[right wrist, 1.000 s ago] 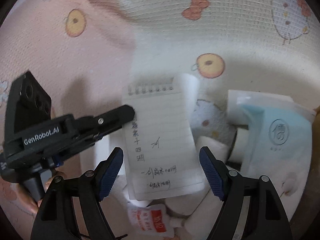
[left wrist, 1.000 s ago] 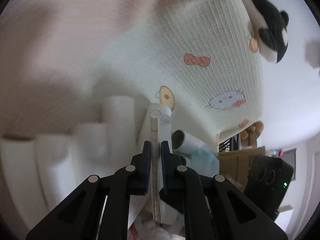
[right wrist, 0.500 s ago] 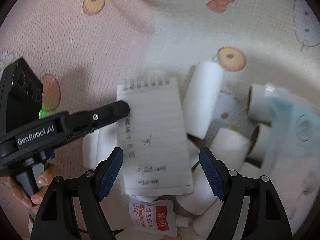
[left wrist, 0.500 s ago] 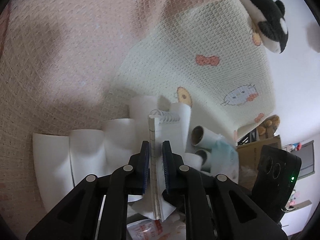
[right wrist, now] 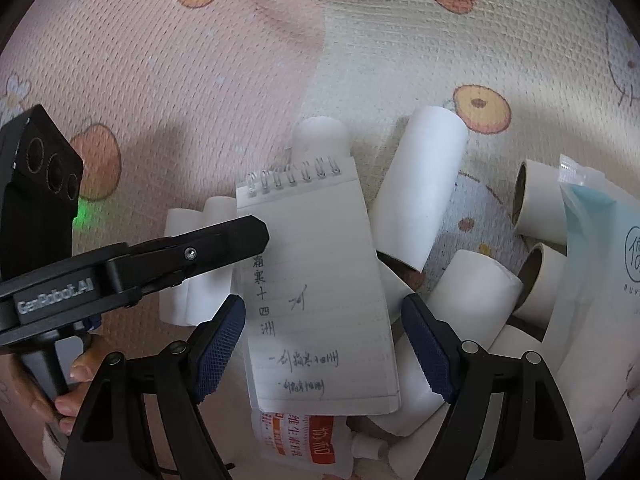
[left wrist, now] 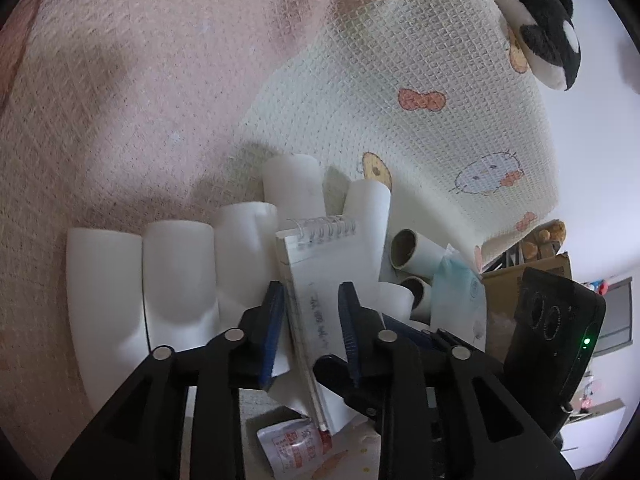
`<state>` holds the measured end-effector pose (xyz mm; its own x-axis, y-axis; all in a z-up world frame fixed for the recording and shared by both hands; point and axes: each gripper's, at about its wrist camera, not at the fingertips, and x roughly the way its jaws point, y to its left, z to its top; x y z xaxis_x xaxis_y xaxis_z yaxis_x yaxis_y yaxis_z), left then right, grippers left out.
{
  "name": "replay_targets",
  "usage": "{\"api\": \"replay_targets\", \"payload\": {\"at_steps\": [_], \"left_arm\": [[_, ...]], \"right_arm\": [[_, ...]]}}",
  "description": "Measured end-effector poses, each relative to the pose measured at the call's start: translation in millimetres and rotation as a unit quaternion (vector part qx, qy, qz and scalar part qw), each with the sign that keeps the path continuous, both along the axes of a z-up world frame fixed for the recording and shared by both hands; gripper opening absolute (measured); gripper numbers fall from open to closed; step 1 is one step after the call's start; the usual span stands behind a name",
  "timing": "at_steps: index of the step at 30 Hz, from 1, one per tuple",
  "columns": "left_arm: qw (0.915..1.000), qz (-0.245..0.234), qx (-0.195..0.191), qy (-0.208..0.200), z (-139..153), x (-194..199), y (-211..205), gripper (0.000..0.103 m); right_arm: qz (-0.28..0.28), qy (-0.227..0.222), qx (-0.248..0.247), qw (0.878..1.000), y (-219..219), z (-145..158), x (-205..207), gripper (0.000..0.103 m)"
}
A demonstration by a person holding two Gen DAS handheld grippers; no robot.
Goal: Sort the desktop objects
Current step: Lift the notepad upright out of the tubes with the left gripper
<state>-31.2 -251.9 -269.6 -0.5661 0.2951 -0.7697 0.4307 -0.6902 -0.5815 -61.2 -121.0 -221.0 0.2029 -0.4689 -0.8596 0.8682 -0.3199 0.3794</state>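
Lined-paper spiral notepad (right wrist: 316,280) — left gripper (left wrist: 310,320) just spreading, seemingly unclamped; right gripper (right wrist: 322,346) agape astride it — settle flat before withdrawing.

Soft dim light, fisheye-warped vignetted edges

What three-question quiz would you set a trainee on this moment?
1. True or false: the right gripper is shut on the spiral notepad.
2. What pokes out under the notepad's near edge? A) a red-and-white sachet B) scissors C) a mug
3. Does the left gripper clamp the notepad?

Key: 1 false, its pads stand clear on either side. 2 A. 3 No: its jaws have just been opening, with the notepad between them.
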Motion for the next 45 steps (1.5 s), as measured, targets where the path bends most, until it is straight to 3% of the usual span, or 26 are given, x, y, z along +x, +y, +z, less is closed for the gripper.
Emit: {"api": "replay_targets", "payload": {"at_steps": [6, 14, 21, 24, 27, 35, 36, 41, 44, 45], "left_arm": [[0.9989, -0.020, 0.041, -0.010, -4, 4, 11, 0.036], [0.9995, -0.016, -0.007, -0.025, 0, 4, 26, 0.036], [0.9985, -0.004, 0.007, -0.054, -10, -2, 28, 0.045], [0.9987, -0.004, -0.002, -0.052, -8, -4, 31, 0.045], [0.9980, -0.010, -0.025, -0.058, -7, -7, 36, 0.040], [0.9938, -0.045, -0.097, -0.031, 16, -3, 52, 0.039], [0.9931, -0.047, -0.105, -0.026, 20, -2, 54, 0.039], [0.9873, -0.057, -0.148, 0.008, 45, 4, 64, 0.039], [0.9831, -0.053, -0.172, 0.034, 64, 5, 68, 0.039], [0.9812, -0.054, -0.180, 0.043, 70, 7, 70, 0.039]], "right_arm": [[0.015, 0.024, 0.004, 1.000, -5, -1, 4, 0.079], [0.032, 0.046, 0.010, 0.998, -11, -1, 7, 0.079], [0.064, 0.095, 0.023, 0.993, -19, -5, 16, 0.079], [0.059, 0.081, 0.019, 0.995, -19, -5, 9, 0.078], [0.057, 0.078, 0.019, 0.995, -20, -4, 4, 0.076], [0.040, 0.055, 0.000, 0.998, -1, 12, -13, 0.076], [0.038, 0.057, -0.007, 0.998, 17, 18, -2, 0.076], [0.037, 0.082, -0.034, 0.995, 17, 43, -6, 0.075], [0.036, 0.091, -0.055, 0.994, 39, 58, -5, 0.076], [0.033, 0.099, -0.065, 0.992, 27, 63, 1, 0.075]]}}
